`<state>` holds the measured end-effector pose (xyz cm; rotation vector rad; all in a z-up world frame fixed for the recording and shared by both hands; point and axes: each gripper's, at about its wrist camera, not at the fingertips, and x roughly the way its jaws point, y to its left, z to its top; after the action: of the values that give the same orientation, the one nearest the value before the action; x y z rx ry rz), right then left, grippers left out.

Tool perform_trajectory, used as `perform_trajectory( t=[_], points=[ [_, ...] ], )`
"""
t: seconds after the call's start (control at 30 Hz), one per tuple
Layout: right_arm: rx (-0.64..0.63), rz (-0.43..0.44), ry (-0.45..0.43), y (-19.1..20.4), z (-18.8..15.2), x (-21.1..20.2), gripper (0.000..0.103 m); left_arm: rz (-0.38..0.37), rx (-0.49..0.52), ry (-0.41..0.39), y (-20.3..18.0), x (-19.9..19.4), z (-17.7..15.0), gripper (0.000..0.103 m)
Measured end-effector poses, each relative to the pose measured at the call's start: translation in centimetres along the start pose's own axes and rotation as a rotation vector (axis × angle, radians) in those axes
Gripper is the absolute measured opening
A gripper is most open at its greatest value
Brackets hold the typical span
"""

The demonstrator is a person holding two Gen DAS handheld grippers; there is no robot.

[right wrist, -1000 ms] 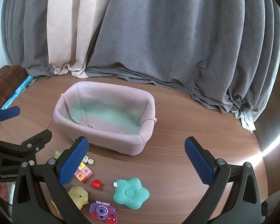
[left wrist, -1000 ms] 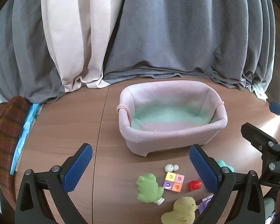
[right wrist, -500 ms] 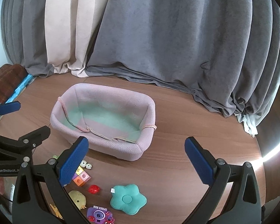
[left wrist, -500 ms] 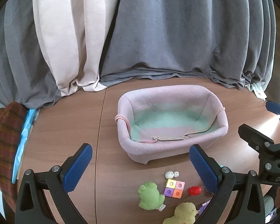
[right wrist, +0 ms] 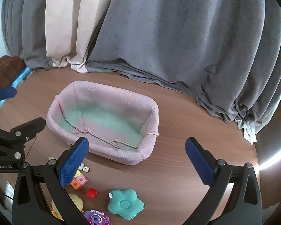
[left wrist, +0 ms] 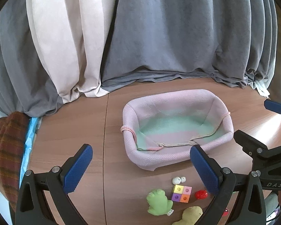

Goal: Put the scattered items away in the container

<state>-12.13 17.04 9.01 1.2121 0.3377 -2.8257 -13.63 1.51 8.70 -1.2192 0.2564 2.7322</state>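
A pink fabric basket (left wrist: 149,161) (right wrist: 125,156) with a mint-green floor stands empty on the wooden table. Small toys lie in front of it: a green frog (left wrist: 159,202), a four-colour block (left wrist: 181,193) (right wrist: 79,181), a red ball (left wrist: 201,194) (right wrist: 91,193), a yellow duck (left wrist: 190,215) (right wrist: 75,201), a white eyed toy (left wrist: 178,179), a teal flower cushion (right wrist: 125,203) and a purple toy camera (right wrist: 97,218). My left gripper (left wrist: 140,168) and right gripper (right wrist: 136,161) hover open above the table, short of the basket, holding nothing.
Grey and cream curtains (left wrist: 140,37) hang behind the table and pool on its far edge. A brown plaid cloth (left wrist: 3,150) and a blue strip lie at the left edge. Bare wood (right wrist: 187,121) stretches right of the basket.
Both grippers have drawn back and risen, so the basket and toys sit lower and look smaller in each view. Both stay open; nothing was picked up.
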Motion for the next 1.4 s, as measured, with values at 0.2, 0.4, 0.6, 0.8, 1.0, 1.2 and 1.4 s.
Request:
perform_trajectory(
  t=[0.2,0.4,0.6,0.8,1.0,1.2,1.4],
  points=[
    [-0.009,-0.001,0.009,0.1,0.5,0.5,0.102,0.012,-0.004,0.005,0.6,0.5,0.3,0.103],
    [-0.003,0.009,0.017,-0.2,0.9,0.8,0.102,0.012,-0.015,0.010,1.0,1.1,0.7,0.103],
    [-0.008,0.020,0.026,-0.1,1.2,1.1,0.102,0.008,-0.025,0.017,1.1,1.4,1.0,0.103],
    [-0.026,0.012,0.037,0.4,1.5,1.4,0.102,-0.007,-0.029,0.023,1.2,1.7,1.4,0.103],
    [-0.021,0.017,0.054,0.2,1.5,1.9,0.102,-0.007,-0.004,0.031,0.7,2.2,1.4,0.103],
    [-0.019,0.014,0.059,0.1,1.6,2.1,0.102,-0.006,0.008,0.036,0.5,2.5,1.5,0.103],
    [-0.012,0.024,0.065,-0.1,1.7,2.2,0.102,-0.013,0.017,0.036,0.3,2.9,1.9,0.103]
  ],
)
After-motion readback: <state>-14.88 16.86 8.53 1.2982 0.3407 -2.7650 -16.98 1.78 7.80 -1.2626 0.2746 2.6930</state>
